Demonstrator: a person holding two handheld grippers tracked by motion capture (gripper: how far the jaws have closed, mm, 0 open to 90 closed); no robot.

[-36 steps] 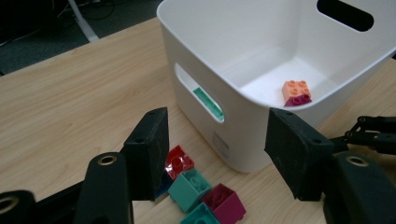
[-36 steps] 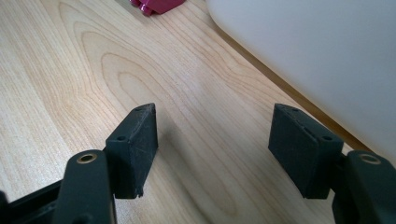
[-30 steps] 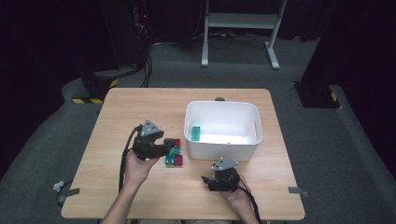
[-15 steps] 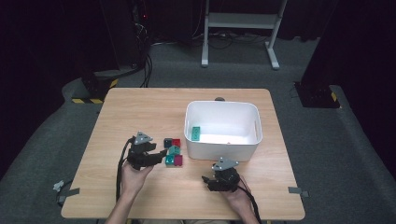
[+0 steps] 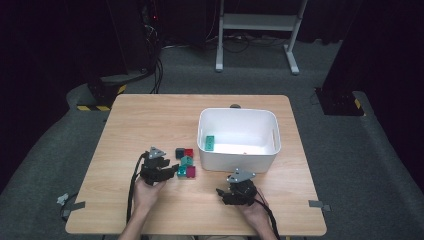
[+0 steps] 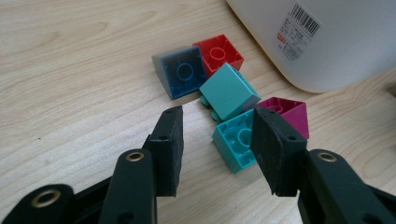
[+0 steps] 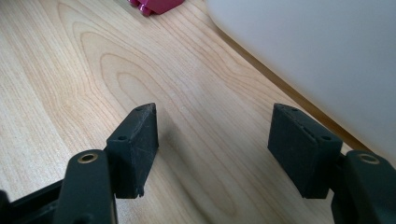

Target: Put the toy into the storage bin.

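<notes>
A small heap of bricks lies on the wooden table left of the white bin [image 5: 238,112]: a dark blue one [image 6: 182,72], a red one [image 6: 218,51], a tilted teal one [image 6: 229,91], a magenta one [image 6: 287,112] and a low teal brick [image 6: 233,144]. My left gripper [image 6: 217,149] is down at the table with its jaws on either side of the low teal brick. The jaws have just been closing, but the left pad [image 6: 169,149] still stands apart from the brick. In the high view the left gripper [image 5: 172,171] touches the heap's left edge. My right gripper [image 7: 215,149] stands open over bare wood.
The white bin [image 7: 327,51] rises close on the right of the right gripper and holds a green brick [image 5: 210,142]. Its labelled wall [image 6: 327,42] stands just behind the heap. The table's front edge [image 5: 200,233] is near both hands.
My left gripper has come down from above the table to the bricks' level, and its jaws have narrowed around the low teal brick. The right gripper has stayed where it was.
</notes>
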